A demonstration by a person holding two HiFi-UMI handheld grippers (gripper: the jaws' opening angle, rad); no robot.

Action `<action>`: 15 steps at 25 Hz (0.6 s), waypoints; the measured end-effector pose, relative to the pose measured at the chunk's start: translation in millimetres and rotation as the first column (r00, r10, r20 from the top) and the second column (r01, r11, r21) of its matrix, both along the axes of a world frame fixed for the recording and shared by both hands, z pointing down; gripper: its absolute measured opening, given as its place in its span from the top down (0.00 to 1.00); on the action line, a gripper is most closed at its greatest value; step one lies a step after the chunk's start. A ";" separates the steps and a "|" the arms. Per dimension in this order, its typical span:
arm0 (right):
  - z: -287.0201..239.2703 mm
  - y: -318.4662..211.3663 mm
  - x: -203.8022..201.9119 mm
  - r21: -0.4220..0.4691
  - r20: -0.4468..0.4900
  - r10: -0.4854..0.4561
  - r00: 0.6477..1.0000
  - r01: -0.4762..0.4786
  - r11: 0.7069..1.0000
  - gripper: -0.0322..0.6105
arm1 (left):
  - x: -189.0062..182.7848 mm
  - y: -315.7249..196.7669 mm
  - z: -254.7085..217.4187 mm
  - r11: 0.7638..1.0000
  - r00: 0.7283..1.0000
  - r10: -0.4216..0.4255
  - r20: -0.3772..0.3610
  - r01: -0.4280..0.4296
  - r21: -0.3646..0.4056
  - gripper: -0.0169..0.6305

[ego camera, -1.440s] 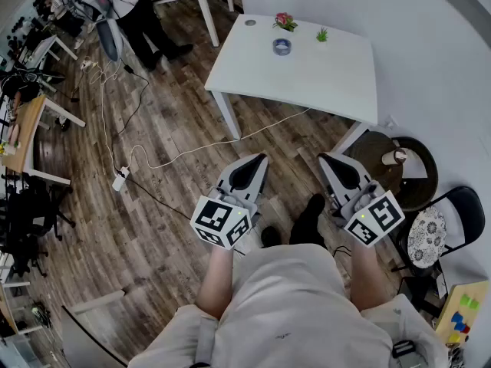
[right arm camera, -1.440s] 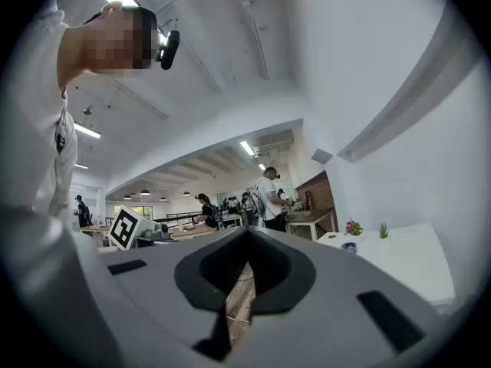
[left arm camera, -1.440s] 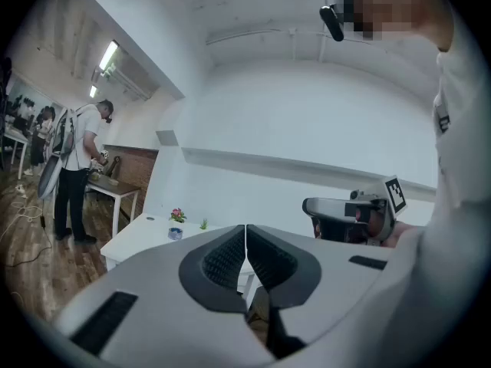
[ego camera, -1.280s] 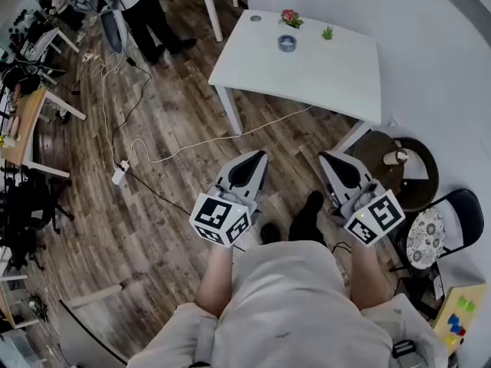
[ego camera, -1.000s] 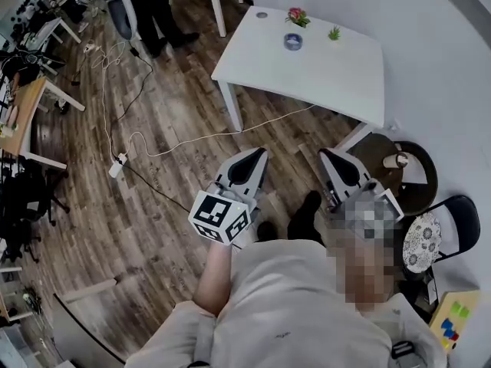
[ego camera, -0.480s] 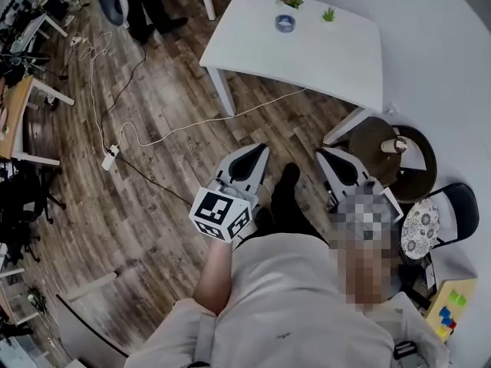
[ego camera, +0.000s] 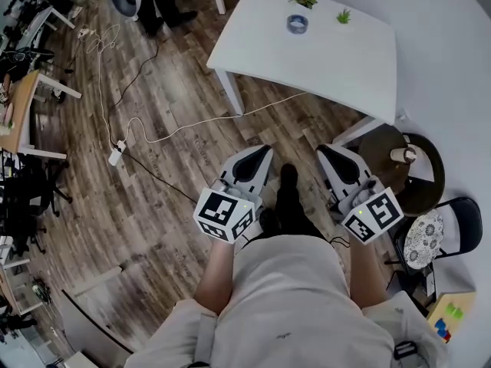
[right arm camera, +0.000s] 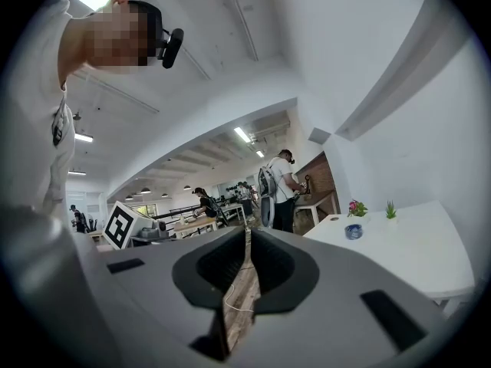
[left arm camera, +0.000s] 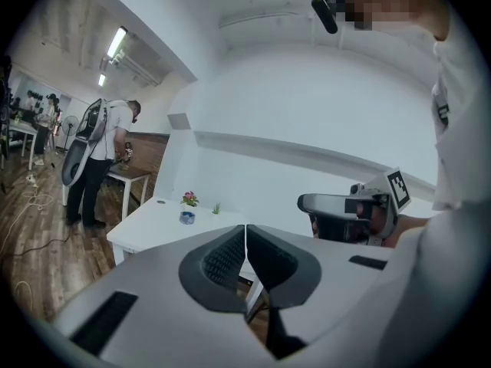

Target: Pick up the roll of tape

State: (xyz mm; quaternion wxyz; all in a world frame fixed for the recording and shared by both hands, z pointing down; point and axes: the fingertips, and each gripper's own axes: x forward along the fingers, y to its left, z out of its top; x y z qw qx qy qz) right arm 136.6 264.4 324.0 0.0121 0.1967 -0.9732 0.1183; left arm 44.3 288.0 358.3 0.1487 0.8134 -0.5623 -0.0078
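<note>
Zero done; approach, grasp left. Small blue tape roll (ego camera: 298, 24) lay untouched on far white table (ego camera: 345, 60). My left gripper (ego camera: 263, 152) closed, empty; right gripper (ego camera: 324, 150) jaws just parting, empty.

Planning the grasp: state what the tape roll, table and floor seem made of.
Roll of tape: blue ring, material too small to tell. Table: smooth matte white, probably laminate. Floor: grained planks, wood or wood-look laminate.

No legible words, numbers, brand names or signs anywhere. Only black-and-white square code patterns printed on the left cube (ego camera: 224, 215) and the right cube (ego camera: 373, 215), without letters or digits.
</note>
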 end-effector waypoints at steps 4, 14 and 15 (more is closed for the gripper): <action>-3.3 -33.8 -3.2 0.002 0.021 0.005 1.000 -0.005 1.000 0.87 | 1.0 -33.4 -2.8 1.000 0.999 0.020 0.046 -0.020 -0.002 0.94; -18.3 -119.6 -9.5 0.025 0.038 0.002 0.999 -0.003 1.000 0.74 | -2.5 -123.1 -17.8 0.999 0.998 0.037 0.046 -0.037 0.011 0.94; -18.7 -127.2 -9.1 0.028 0.036 0.000 0.999 -0.001 1.000 0.73 | -3.0 -130.9 -19.0 0.999 0.998 0.034 0.048 -0.034 0.012 0.94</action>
